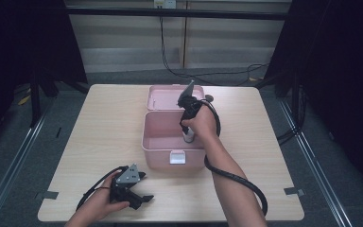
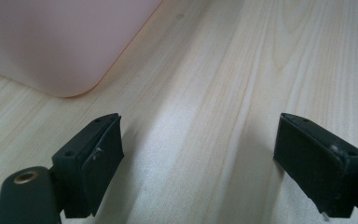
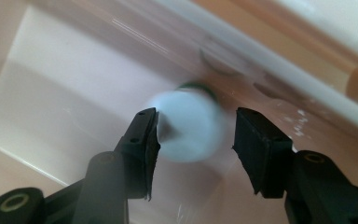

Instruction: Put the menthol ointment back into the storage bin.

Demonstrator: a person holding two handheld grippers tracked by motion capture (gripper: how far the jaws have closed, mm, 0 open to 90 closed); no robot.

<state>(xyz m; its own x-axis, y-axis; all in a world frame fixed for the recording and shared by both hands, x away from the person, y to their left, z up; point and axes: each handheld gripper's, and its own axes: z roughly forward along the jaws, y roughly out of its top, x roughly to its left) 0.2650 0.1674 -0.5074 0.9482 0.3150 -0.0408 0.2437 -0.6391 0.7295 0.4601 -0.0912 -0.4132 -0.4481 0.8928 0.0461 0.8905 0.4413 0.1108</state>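
A pink box (image 1: 147, 139) stands open at the middle of the table, its lid (image 1: 163, 96) tipped back behind it. My right gripper (image 1: 187, 128) points down into the box near its right wall. In the right gripper view its jaws (image 3: 196, 135) are shut on a small white round container (image 3: 186, 128) with a dark green rim, blurred, over the box's pale floor. That container (image 1: 188, 138) shows white under the hand. My left gripper (image 1: 145, 196) lies low near the table's front edge, open, with only bare wood between its jaws (image 2: 198, 154).
The box has a white latch (image 1: 177, 157) on its front wall, and its rounded corner (image 2: 70, 70) sits ahead of my left gripper. A thick black cable (image 1: 238, 182) loops from the right gripper along the forearm. Tape marks (image 1: 294, 191) sit at the table's front corners.
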